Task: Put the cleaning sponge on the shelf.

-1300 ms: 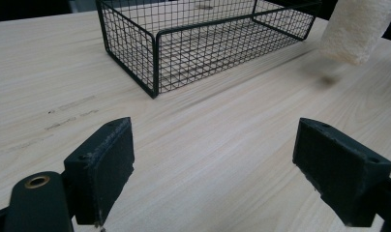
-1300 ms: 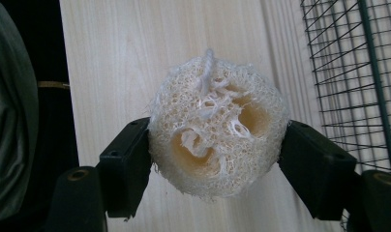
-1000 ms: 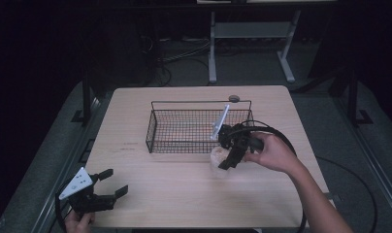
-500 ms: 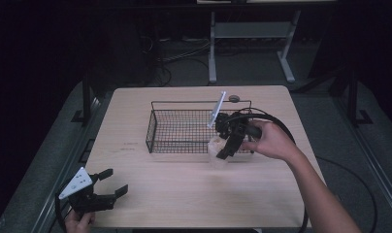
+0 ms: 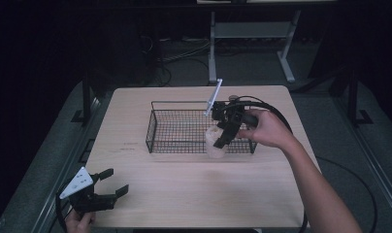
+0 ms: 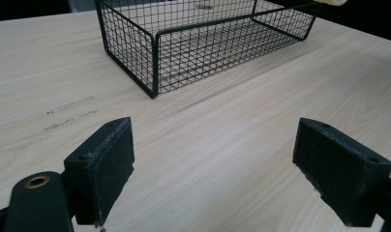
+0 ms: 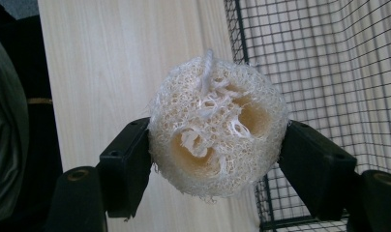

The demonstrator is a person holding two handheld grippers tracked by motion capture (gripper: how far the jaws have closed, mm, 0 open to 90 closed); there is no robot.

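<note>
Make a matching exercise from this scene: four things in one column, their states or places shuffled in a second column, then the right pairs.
1. loofah sponge
2. wire basket
3. left gripper
4. right gripper

A. open, near the table's front left corner
B. clamped between two black jaws
C. stands on the table, nothing inside
D. shut, at the basket's front rim

Pairs: 1-B, 2-C, 3-A, 4-D

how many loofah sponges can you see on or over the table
1. The loofah sponge is clamped in the right hand-held gripper, over the front rim of the wire basket. None lies elsewhere on the table.
</note>
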